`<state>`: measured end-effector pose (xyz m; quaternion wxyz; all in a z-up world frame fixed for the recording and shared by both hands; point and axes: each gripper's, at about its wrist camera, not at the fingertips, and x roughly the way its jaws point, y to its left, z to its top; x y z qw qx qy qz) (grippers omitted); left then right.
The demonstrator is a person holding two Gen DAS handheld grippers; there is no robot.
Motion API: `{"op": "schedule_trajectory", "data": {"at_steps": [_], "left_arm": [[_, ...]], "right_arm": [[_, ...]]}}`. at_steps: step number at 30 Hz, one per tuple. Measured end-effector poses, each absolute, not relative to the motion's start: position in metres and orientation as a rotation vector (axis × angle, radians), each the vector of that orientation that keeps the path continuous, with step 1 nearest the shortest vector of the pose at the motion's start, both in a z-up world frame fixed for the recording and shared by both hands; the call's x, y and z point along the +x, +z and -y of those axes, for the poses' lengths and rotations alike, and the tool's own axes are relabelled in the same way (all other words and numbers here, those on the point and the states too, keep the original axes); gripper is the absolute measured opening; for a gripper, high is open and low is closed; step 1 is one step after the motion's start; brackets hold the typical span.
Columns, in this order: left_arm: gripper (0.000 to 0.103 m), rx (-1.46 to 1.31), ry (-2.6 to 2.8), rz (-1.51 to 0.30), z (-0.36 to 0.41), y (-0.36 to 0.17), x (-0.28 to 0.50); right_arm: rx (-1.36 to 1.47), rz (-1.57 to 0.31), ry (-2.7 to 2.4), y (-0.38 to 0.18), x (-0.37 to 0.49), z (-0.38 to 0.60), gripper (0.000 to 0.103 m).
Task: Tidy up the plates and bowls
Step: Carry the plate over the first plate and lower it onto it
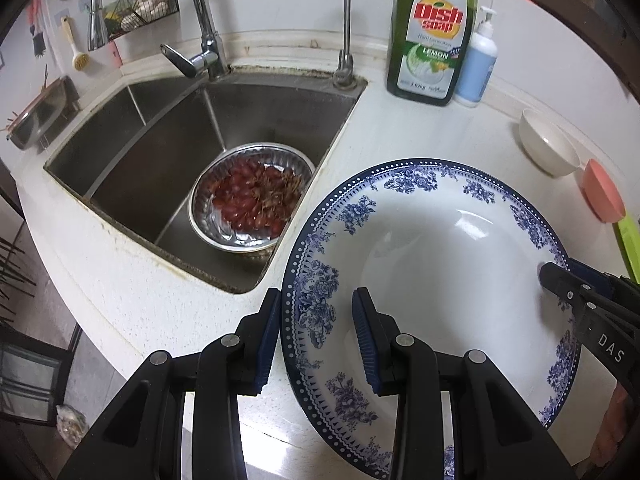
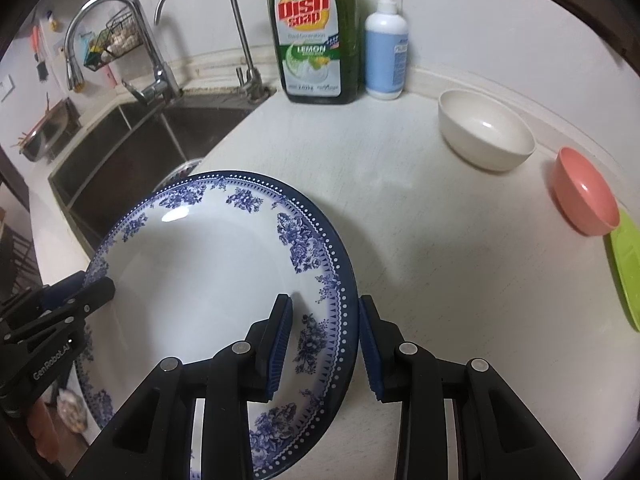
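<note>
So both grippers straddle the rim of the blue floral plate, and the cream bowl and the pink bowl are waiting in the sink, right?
Not quite. The left gripper and right gripper do straddle the blue floral plate, but the cream bowl and pink bowl sit on the counter, as the right wrist view shows.

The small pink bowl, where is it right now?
In the right wrist view, the small pink bowl sits at the far right of the counter, between the white bowl and the green plate.
</note>
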<state>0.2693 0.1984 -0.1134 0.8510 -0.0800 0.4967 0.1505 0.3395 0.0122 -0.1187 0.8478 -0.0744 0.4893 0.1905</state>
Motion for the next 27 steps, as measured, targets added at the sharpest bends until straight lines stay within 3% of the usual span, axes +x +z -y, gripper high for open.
{"op": "schedule_trajectory", "data": {"at_steps": [27], "left_arm": [[0.036, -0.161, 0.324, -1.124, -0.2, -0.139, 0.275]], "right_arm": [[-0.208, -1.098, 0.391, -0.144, 0.344, -0.023, 0.036]]}}
